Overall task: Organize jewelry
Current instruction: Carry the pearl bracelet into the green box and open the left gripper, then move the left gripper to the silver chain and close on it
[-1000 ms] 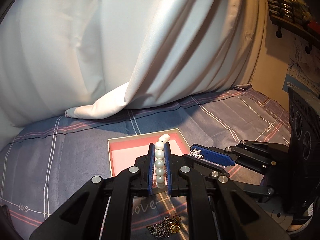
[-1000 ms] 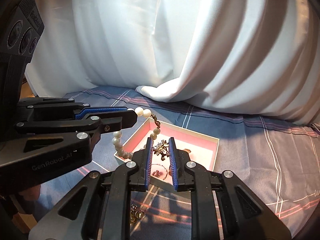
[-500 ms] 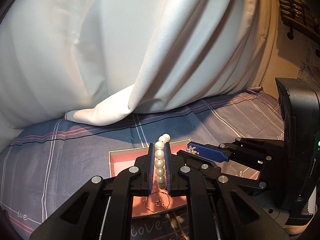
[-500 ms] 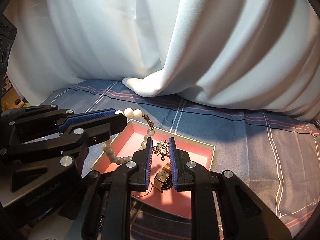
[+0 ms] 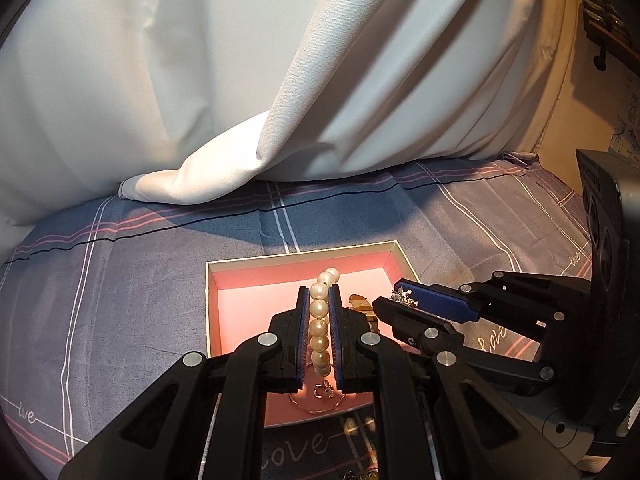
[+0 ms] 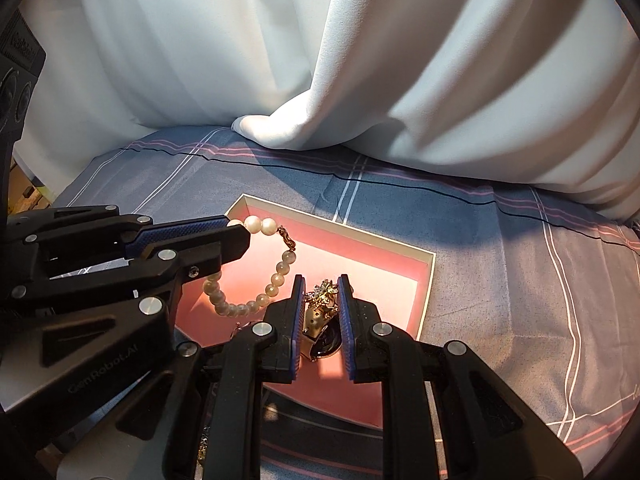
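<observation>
My left gripper (image 5: pixel 319 324) pinched the pearl bracelet (image 6: pixel 256 276), its loop hanging over the pink-lined box (image 6: pixel 427 280) on the plaid bedsheet (image 5: pixel 120 280). My right gripper (image 6: pixel 320 312) was pressed on a small sparkly brooch (image 6: pixel 322 294), held over the watch (image 6: pixel 320 334) that lay in the box. To do this well, I judged I should lower both low inside the walls before letting go, bracelet clear of the watch. Compared with a second before, both grippers had come forward and down over the box.
</observation>
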Demonstrator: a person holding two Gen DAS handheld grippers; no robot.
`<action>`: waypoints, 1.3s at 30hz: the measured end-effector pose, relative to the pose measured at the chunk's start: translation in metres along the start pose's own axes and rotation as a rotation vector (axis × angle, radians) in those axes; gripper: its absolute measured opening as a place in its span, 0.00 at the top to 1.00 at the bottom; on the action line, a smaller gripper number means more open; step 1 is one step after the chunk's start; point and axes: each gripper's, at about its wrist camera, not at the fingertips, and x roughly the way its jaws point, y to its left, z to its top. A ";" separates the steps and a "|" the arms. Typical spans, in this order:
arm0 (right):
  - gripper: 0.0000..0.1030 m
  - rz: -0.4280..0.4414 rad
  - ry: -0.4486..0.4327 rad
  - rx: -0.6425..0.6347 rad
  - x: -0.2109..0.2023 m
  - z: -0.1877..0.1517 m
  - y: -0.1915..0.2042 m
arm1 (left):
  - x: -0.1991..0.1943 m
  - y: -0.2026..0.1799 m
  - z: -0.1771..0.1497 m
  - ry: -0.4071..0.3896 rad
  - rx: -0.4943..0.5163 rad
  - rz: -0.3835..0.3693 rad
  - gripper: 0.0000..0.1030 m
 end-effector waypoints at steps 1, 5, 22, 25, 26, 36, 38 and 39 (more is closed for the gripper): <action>0.83 0.000 0.005 -0.001 0.001 0.000 0.000 | 0.001 0.000 0.000 0.002 -0.003 -0.001 0.91; 0.83 0.001 0.010 0.000 0.003 -0.001 0.001 | 0.004 -0.001 -0.001 0.012 -0.002 -0.002 0.91; 0.25 -0.025 -0.017 0.039 -0.040 -0.075 0.009 | -0.045 0.011 -0.050 -0.059 -0.026 0.029 0.18; 0.25 -0.007 0.021 0.073 -0.043 -0.108 0.010 | -0.043 0.019 -0.086 0.001 -0.064 0.012 0.18; 0.25 -0.006 0.032 0.082 -0.043 -0.117 0.012 | -0.041 0.021 -0.098 0.024 -0.072 0.015 0.18; 0.35 0.059 0.045 -0.005 -0.030 -0.141 0.055 | -0.025 0.027 -0.155 0.128 -0.057 0.092 0.21; 0.44 0.078 0.061 -0.035 -0.021 -0.139 0.064 | -0.024 0.032 -0.156 0.140 -0.076 0.079 0.21; 0.44 0.081 0.072 -0.043 -0.017 -0.139 0.067 | -0.022 0.033 -0.156 0.153 -0.075 0.073 0.21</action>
